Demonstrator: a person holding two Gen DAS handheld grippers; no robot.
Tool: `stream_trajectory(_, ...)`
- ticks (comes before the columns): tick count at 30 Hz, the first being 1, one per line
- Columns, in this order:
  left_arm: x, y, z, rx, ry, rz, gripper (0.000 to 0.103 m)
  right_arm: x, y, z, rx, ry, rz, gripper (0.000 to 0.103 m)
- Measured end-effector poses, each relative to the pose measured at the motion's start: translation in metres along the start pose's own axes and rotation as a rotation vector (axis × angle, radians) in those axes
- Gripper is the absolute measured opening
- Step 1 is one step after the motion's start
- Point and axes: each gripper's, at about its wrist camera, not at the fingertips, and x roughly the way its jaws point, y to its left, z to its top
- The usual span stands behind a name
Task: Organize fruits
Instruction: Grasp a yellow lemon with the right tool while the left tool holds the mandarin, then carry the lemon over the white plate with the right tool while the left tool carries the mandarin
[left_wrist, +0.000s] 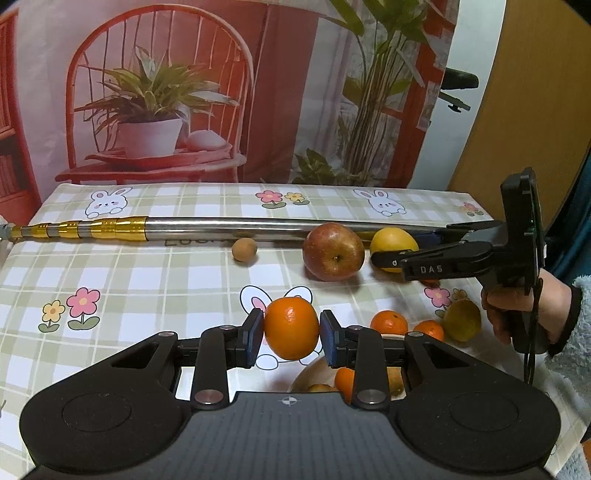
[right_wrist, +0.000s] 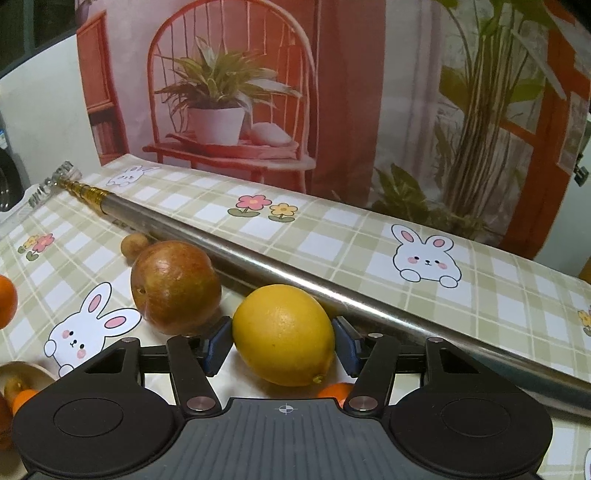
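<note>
**Ana:** Left wrist view first: what is the left gripper (left_wrist: 291, 334) doing?

**Ben:** Its blue pads (left_wrist: 256, 334) press on both sides of a mandarin (left_wrist: 291, 328), which sits raised above the checked tablecloth (left_wrist: 147, 280). Below it, a pale bowl (left_wrist: 312, 373) shows between the gripper's links, with an orange piece and some brownish fruit inside.

**Ana:** And the other fruit on that side?

**Ben:** A red apple (left_wrist: 333, 252) lies further back, with a small brown fruit (left_wrist: 244, 250) to its left. Both are just in front of a long metal pole (left_wrist: 229, 229) with gold bands. Two more small mandarins (left_wrist: 389, 322) and a yellow-green fruit (left_wrist: 461, 319) rest to the right, near the person's hand (left_wrist: 524, 314).

**Ana:** That hand holds the right gripper (right_wrist: 283, 339)?

**Ben:** Yes. In the right wrist view a lemon (right_wrist: 284, 334) lies between its jaws, which have just been closing. The left pad (right_wrist: 218, 341) meets the rind; the right one sits at the lemon's edge, and whether it presses cannot be told for certain. The lemon appears to rest on the cloth, just in front of the pole, with the apple just beside it on the left.

**Ana:** Anything under the lemon?

**Ben:** A sliver of orange fruit (right_wrist: 334, 390) peeks out beneath it.
</note>
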Motion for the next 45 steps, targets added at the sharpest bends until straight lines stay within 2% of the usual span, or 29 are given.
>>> stream_trajectory(4,-0.008,-0.001,-0.003,0.003,-0.010,-0.007,0.035,-0.009,0.005,-0.004,-0.003,-0.002,0.000,0.054)
stream_trajectory(12,-0.032,-0.009,-0.010,0.005,-0.045,-0.032,0.035,-0.067,0.010,-0.010,0.081,-0.108,0.048,0.054)
stream_trajectory(20,-0.056,-0.012,-0.027,-0.044,-0.056,-0.058,0.035,-0.125,0.019,-0.037,0.184,-0.190,0.085,0.054)
stream_trajectory(24,-0.066,-0.017,-0.035,-0.029,-0.063,-0.051,0.035,-0.148,0.026,-0.054,0.222,-0.218,0.106,0.054)
stream_trajectory(31,-0.077,-0.024,-0.050,-0.034,-0.057,-0.065,0.035,-0.175,0.044,-0.081,0.202,-0.211,0.149,0.054)
stream_trajectory(40,-0.084,-0.031,-0.070,-0.023,-0.043,-0.083,0.035,-0.188,0.062,-0.096,0.145,-0.193,0.161,0.054)
stream_trajectory(45,-0.082,-0.032,-0.080,-0.021,-0.020,-0.085,0.035,-0.190,0.069,-0.102,0.118,-0.189,0.202,0.054)
